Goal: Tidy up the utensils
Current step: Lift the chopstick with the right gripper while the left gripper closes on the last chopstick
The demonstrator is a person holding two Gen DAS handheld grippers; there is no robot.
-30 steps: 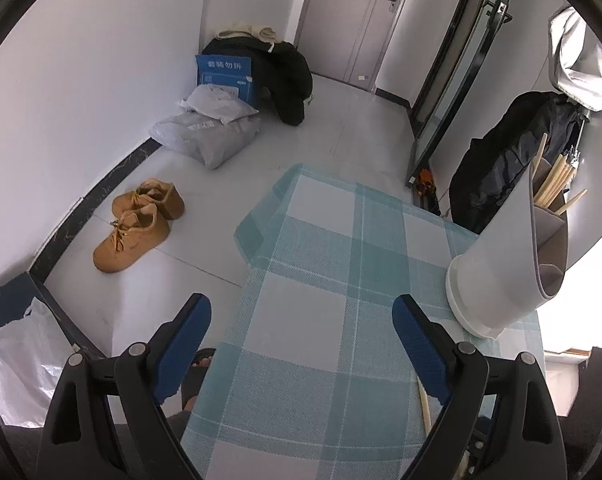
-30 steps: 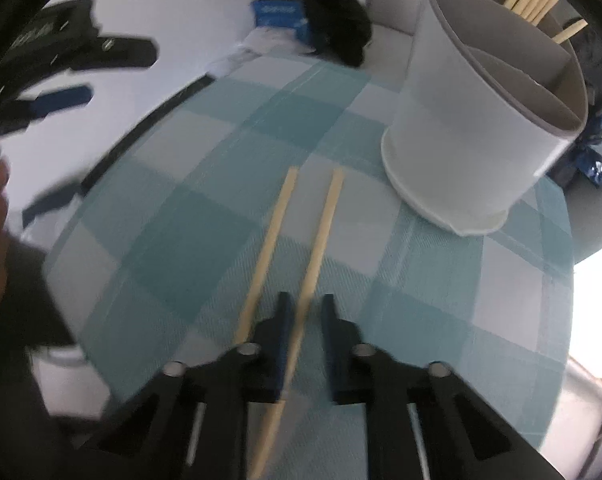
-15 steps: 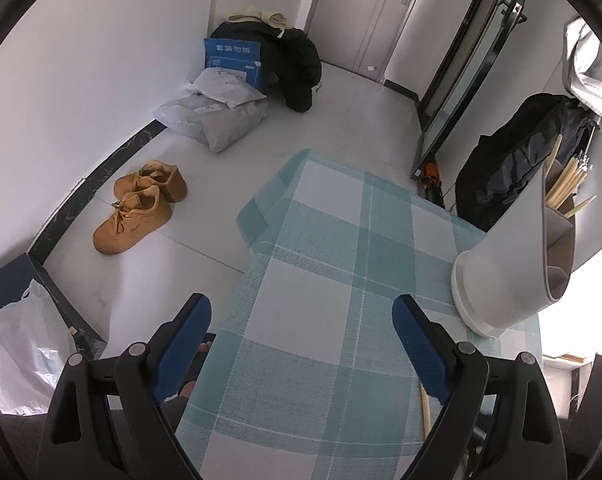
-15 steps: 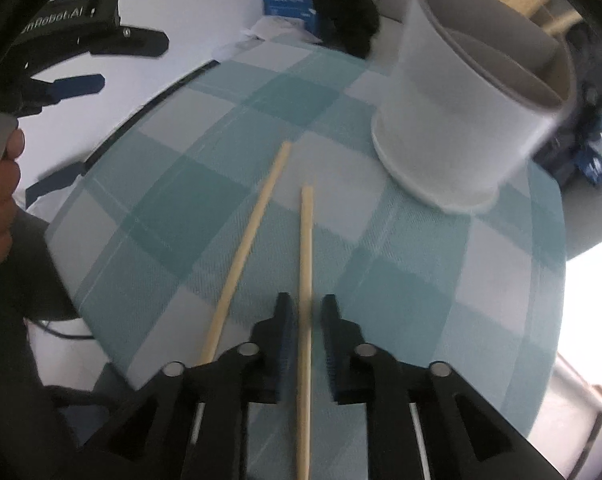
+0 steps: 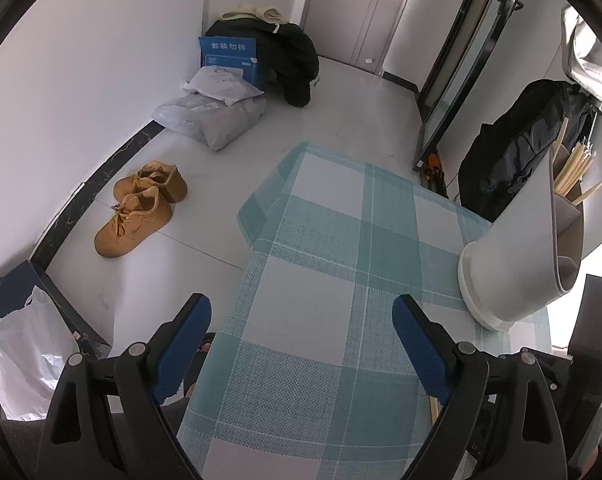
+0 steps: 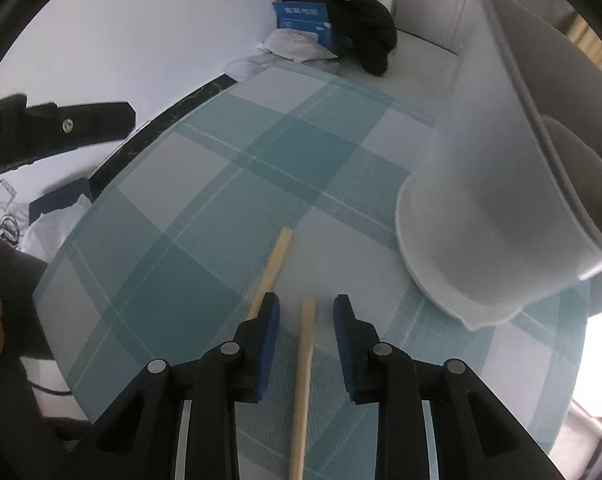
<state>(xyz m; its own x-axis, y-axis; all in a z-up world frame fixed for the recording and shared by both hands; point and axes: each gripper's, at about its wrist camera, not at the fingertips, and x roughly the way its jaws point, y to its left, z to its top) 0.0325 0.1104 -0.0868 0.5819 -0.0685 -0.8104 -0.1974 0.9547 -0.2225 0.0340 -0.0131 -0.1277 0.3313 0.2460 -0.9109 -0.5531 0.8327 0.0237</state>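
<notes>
Right tool (image 6: 306, 308) opening, chopstick (image 6: 304, 364) between

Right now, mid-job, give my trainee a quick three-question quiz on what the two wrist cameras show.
1. True or false: the right gripper is clamped on a chopstick.
2. How many chopsticks lie loose on the checked tablecloth in the right wrist view? A) one B) two C) four
3. Which container already holds chopsticks?

Key
1. False. Its jaws are opening; one chopstick lies between the pads, which do not press on it.
2. B. The second chopstick lies just outside the left pad.
3. The white utensil holder; wooden sticks stand in it.
</notes>
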